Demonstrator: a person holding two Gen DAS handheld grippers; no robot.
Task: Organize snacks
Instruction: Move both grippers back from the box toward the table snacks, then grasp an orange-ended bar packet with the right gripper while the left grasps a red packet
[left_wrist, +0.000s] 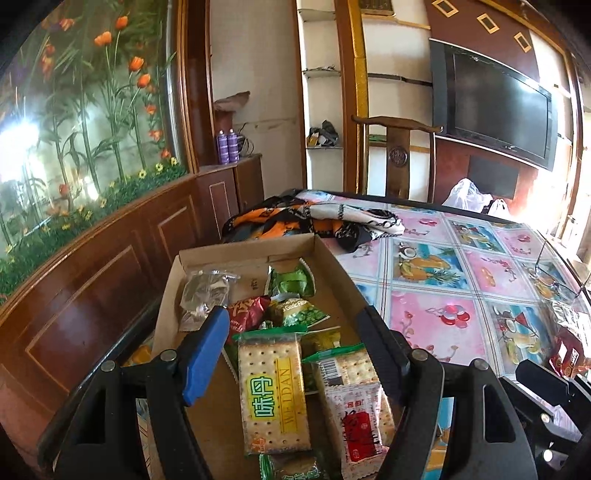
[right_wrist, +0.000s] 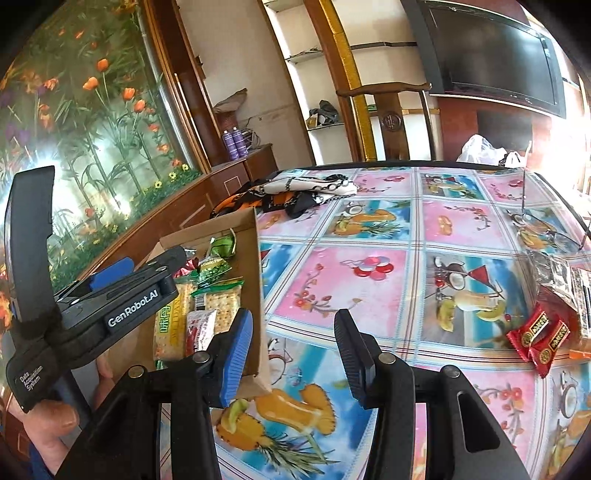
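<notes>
A shallow cardboard box (left_wrist: 255, 246) at the table's left edge holds several snack packs: a "WEIDAN" cracker pack (left_wrist: 271, 391), a white-and-red sachet (left_wrist: 358, 424), green pea packs (left_wrist: 295, 312) and a silvery bag (left_wrist: 203, 295). My left gripper (left_wrist: 295, 347) hovers open over the crackers, gripping nothing. My right gripper (right_wrist: 295, 350) stands open and empty over the tablecloth, just right of the box's near corner (right_wrist: 258, 373). Loose red packets (right_wrist: 537, 338) and a clear-and-silver bag (right_wrist: 557, 273) lie at the table's right side. The left gripper (right_wrist: 155, 266) also shows in the right wrist view, held by a hand (right_wrist: 48, 417).
A patterned scarf (left_wrist: 314, 218) lies bunched behind the box. Spectacles (right_wrist: 546, 229) rest at the far right of the fruit-print tablecloth (right_wrist: 369, 280). A wooden chair (left_wrist: 397, 147) and plastic bags (left_wrist: 469, 195) stand beyond the far edge. Wood panelling (left_wrist: 110, 280) runs along the left.
</notes>
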